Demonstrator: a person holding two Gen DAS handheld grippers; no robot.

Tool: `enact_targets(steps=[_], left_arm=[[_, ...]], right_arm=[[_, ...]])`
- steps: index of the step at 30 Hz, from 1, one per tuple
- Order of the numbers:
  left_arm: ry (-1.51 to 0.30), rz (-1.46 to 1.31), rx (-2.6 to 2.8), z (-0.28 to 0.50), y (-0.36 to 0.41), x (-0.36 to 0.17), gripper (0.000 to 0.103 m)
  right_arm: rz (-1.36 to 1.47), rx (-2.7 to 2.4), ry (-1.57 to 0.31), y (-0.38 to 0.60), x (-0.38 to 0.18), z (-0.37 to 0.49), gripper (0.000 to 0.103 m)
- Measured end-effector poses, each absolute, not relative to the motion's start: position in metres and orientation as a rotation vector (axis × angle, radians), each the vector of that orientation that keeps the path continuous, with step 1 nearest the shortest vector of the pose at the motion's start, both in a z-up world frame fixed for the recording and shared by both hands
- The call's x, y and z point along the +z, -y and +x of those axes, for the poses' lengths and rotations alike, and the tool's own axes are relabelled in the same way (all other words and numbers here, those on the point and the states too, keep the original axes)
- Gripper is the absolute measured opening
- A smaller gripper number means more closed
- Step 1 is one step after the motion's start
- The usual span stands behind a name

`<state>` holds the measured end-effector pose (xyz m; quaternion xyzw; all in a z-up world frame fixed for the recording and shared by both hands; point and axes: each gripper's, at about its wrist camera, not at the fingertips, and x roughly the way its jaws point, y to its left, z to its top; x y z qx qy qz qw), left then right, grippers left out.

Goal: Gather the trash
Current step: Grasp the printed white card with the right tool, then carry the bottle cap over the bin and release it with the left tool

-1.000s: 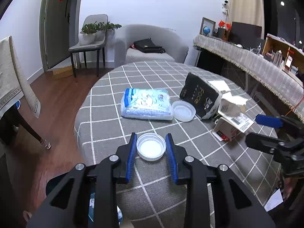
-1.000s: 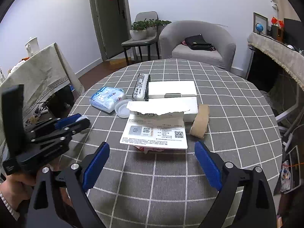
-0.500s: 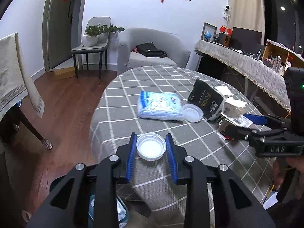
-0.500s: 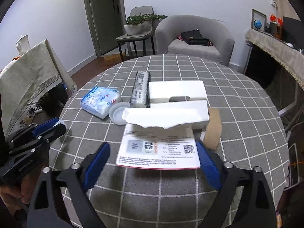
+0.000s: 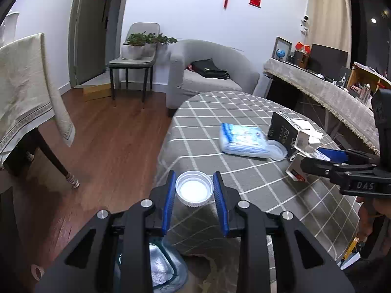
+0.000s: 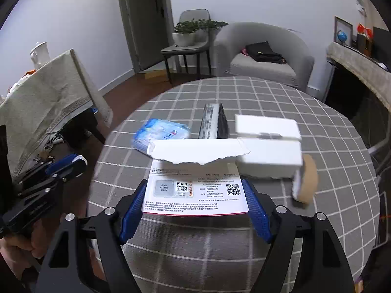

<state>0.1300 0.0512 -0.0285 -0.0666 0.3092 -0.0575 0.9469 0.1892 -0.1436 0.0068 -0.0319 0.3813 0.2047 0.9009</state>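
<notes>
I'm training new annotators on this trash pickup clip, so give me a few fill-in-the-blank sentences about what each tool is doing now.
1. The left tool is shut on a white plastic ____.
2. The card package printed with QR codes sits between the pads of the ____ tool.
3. The tissue pack lies on a table covered by a grey ____ cloth.

Missing words: lid; right; checked

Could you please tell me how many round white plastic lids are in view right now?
2. One lid is held between the left gripper's jaws; the other lid lies on the table beside the blue tissue pack. Others may be hidden.
</notes>
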Motion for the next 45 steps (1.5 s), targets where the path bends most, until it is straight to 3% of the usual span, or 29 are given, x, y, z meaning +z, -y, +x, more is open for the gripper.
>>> enact_targets(steps=[24, 45], left_arm=[[-0.718, -0.168, 0.016, 0.113, -0.132, -0.054, 0.033], [-1.103, -0.254, 0.048, 0.106, -0.185, -0.147, 0.033]], right_arm=[[-0.09, 0.574, -0.777, 0.058, 0.02, 0.179, 0.076], [-0.119, 0.733, -0.778, -0.024, 0.017, 0.166, 0.076]])
